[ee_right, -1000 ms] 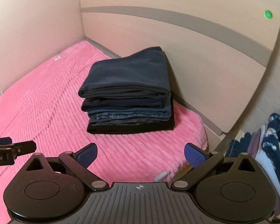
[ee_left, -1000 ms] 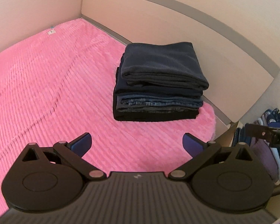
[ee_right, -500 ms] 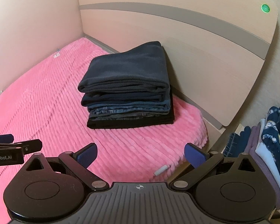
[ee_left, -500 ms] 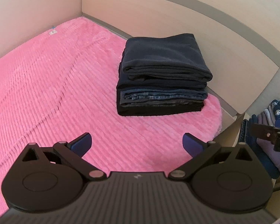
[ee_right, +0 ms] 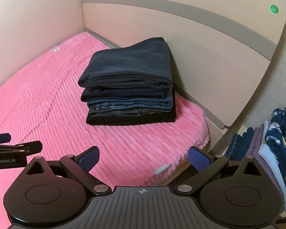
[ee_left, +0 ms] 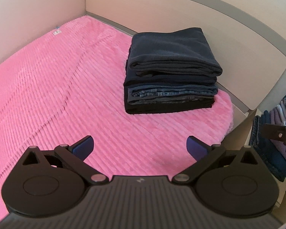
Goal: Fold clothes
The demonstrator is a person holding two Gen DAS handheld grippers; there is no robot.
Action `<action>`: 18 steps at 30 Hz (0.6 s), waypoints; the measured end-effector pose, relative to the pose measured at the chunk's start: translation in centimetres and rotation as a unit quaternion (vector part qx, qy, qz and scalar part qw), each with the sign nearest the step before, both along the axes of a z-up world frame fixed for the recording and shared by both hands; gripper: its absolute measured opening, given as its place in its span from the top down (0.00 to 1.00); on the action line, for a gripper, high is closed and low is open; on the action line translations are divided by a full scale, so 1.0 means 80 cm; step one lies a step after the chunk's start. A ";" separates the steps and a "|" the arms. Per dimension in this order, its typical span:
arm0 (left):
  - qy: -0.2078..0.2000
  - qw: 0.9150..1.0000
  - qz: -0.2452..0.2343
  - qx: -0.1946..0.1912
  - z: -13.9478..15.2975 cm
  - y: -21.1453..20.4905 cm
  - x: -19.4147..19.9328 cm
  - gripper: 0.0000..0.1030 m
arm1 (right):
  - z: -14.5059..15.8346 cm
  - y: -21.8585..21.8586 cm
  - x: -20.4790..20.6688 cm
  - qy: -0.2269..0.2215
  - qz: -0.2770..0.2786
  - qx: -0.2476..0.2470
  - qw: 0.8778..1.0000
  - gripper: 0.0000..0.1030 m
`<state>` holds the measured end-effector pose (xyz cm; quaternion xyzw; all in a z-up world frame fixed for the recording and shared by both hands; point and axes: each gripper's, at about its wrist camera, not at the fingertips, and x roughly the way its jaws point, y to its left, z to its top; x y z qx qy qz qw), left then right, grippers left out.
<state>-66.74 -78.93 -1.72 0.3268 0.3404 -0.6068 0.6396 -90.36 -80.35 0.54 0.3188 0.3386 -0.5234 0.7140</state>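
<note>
Stack of folded clothes rests on pink bedspread; left gripper and right gripper hover spread wide, empty.

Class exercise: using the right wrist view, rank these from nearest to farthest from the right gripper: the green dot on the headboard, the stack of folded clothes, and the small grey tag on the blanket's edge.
1. Grey tag, on the blanket edge just ahead of the right gripper.
2. Stack of folded clothes, mid-bed beside the headboard.
3. Green dot, top right of the headboard.
</note>
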 end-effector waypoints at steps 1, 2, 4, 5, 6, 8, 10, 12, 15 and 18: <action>0.000 1.000 0.000 0.001 -0.001 0.000 -0.001 0.01 | 0.000 0.000 0.000 0.001 0.000 0.000 1.000 0.01; 0.001 1.000 -0.001 0.001 -0.001 -0.001 -0.001 0.01 | 0.000 0.000 0.000 0.001 0.000 0.000 1.000 0.01; 0.000 1.000 -0.001 0.001 -0.001 -0.002 -0.002 0.01 | -0.001 0.001 0.000 0.003 0.001 0.000 1.000 0.01; -0.001 1.000 -0.001 0.000 -0.001 -0.002 -0.003 0.01 | -0.001 0.001 0.000 0.004 0.001 -0.001 1.000 0.01; -0.002 1.000 -0.001 0.000 -0.001 -0.002 -0.004 0.01 | -0.001 0.001 0.000 0.004 0.001 -0.001 1.000 0.01; -0.003 1.000 0.000 0.000 -0.002 -0.004 -0.005 0.01 | 0.000 0.000 0.000 0.004 0.001 -0.001 1.000 0.01; -0.005 1.000 -0.001 0.000 -0.002 -0.004 -0.006 0.01 | 0.000 0.000 0.000 0.005 0.001 -0.002 1.000 0.01; -0.008 1.000 -0.002 0.000 -0.003 -0.004 -0.007 0.01 | -0.001 -0.002 -0.001 0.005 0.001 -0.001 1.000 0.01; -0.011 1.000 -0.002 0.000 -0.004 -0.006 -0.010 0.01 | -0.001 -0.004 -0.002 0.006 0.003 0.000 1.000 0.01; -0.013 1.000 -0.003 0.000 -0.005 -0.007 -0.013 0.01 | -0.003 -0.005 -0.002 0.006 0.005 0.001 1.000 0.01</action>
